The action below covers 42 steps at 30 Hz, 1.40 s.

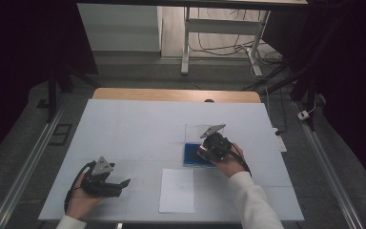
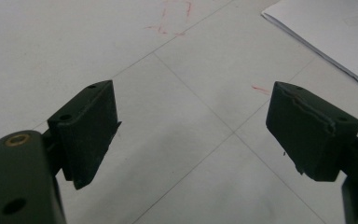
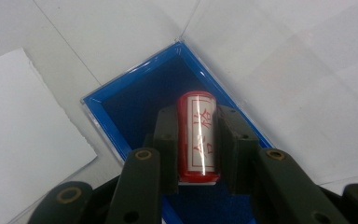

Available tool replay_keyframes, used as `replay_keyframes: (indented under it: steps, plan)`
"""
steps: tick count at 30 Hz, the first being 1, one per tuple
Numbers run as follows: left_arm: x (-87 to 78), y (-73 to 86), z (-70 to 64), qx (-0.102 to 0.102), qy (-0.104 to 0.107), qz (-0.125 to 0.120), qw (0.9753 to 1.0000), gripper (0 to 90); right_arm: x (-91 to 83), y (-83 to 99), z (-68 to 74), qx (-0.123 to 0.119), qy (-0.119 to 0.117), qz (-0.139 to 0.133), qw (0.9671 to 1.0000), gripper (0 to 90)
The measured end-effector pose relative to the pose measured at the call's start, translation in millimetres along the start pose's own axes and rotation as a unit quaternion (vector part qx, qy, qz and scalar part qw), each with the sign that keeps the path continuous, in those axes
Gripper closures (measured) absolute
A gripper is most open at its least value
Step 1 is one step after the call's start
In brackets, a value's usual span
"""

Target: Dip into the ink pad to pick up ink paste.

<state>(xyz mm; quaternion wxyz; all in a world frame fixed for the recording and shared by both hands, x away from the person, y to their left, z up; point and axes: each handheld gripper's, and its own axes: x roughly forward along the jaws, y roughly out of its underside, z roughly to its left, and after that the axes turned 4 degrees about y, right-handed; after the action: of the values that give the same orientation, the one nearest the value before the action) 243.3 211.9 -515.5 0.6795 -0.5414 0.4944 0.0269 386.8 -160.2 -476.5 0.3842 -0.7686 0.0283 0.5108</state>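
The right gripper (image 3: 198, 140) grasps a red stamp (image 3: 197, 135), its jaws clenched on the stamp's two sides, and holds it over the blue tray (image 3: 135, 100) of a clear box; whether the stamp touches the tray I cannot tell. In the high view this gripper (image 1: 205, 151) is at the box (image 1: 193, 153), right of centre on the table (image 1: 138, 129). A white sheet (image 1: 177, 190) lies near the table's front edge, just left of the box. The left gripper (image 2: 191, 130) rests at the near left, well apart, jaws released and wide with only table between them.
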Motion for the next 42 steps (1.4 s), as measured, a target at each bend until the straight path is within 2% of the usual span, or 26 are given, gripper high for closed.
replay_keyframes:
  steps: [7,21,27,30,32,35,42]
  plan:
    - [-1.0,0.3,1.3,-0.003,0.0,-0.002,1.0,16.8,0.3,0.0,0.1,-0.002,0.002,0.002,1.0,70.7]
    - [-0.8,0.4,0.7,-0.002,0.004,-0.002,1.0,17.1,0.7,7.3,-1.8,0.019,-0.006,-0.023,0.9996,70.6]
    - [-2.4,0.6,1.4,-0.006,0.004,-0.006,1.0,17.1,0.0,5.9,-1.8,0.015,-0.005,-0.021,0.9996,70.3]
    - [-3.3,0.6,2.6,-0.009,0.006,-0.009,0.9999,17.1,-6.0,6.6,-6.7,0.024,-0.023,-0.041,0.9986,70.2]
    - [-3.5,0.8,3.9,-0.013,0.006,-0.012,0.9998,17.1,-11.4,7.7,-9.9,0.041,-0.033,-0.068,0.9963,70.2]
    - [-3.9,1.0,4.5,-0.014,0.005,-0.012,0.9998,17.1,-17.4,5.0,-7.8,0.025,-0.025,-0.061,0.9975,70.2]
    - [-5.6,1.0,2.9,-0.013,0.006,-0.014,0.9998,17.1,-29.4,-1.0,-6.9,0.021,-0.017,-0.065,0.9975,70.2]
